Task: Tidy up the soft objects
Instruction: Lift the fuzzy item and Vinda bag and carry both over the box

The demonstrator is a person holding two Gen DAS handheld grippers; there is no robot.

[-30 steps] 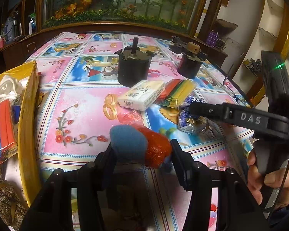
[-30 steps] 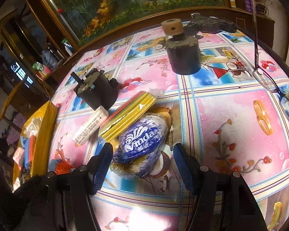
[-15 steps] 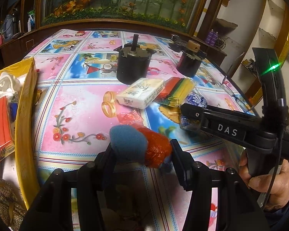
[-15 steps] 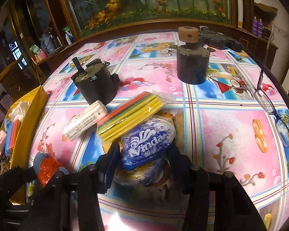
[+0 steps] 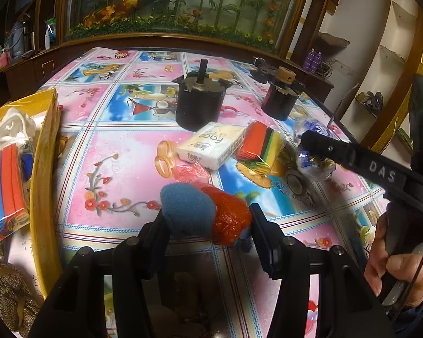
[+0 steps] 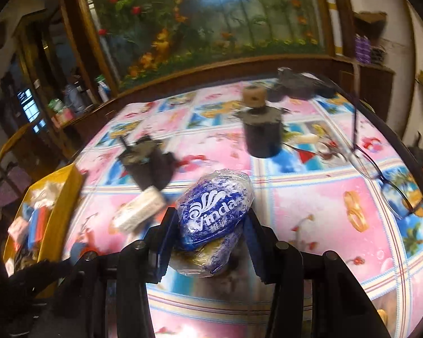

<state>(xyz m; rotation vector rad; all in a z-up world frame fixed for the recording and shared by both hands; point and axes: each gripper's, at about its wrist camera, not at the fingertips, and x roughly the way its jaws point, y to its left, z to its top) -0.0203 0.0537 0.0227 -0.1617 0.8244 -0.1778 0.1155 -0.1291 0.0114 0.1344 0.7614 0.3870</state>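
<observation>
Your right gripper (image 6: 210, 225) clamps the Vinda pack (image 6: 214, 214); your left gripper (image 5: 207, 219) pinches the sponge (image 5: 187, 208). Lift each clear of the motors (image 5: 198, 104), then release low inside the yellow box (image 5: 43, 152).

A round desk (image 5: 132, 152) fills the middle of the room, covered with a glossy cloth printed in pink and blue squares of flowers, rings and beach scenes. Behind it a large wood-framed panel (image 5: 183, 5) shows bamboo, green leaves and orange flowers, with a dark wooden ledge (image 5: 166, 40) curving along its base. On the left, a low dark cabinet (image 5: 19, 67) carries bottles and small containers. On the right, a pale wall holds curved shelves (image 5: 392, 53) edged with a golden wooden frame, and two purple bottles (image 5: 314, 59) stand on a dark sideboard beside it. In the right wrist view, which is blurred, a small bright screen (image 6: 28, 107) glows at far left.
</observation>
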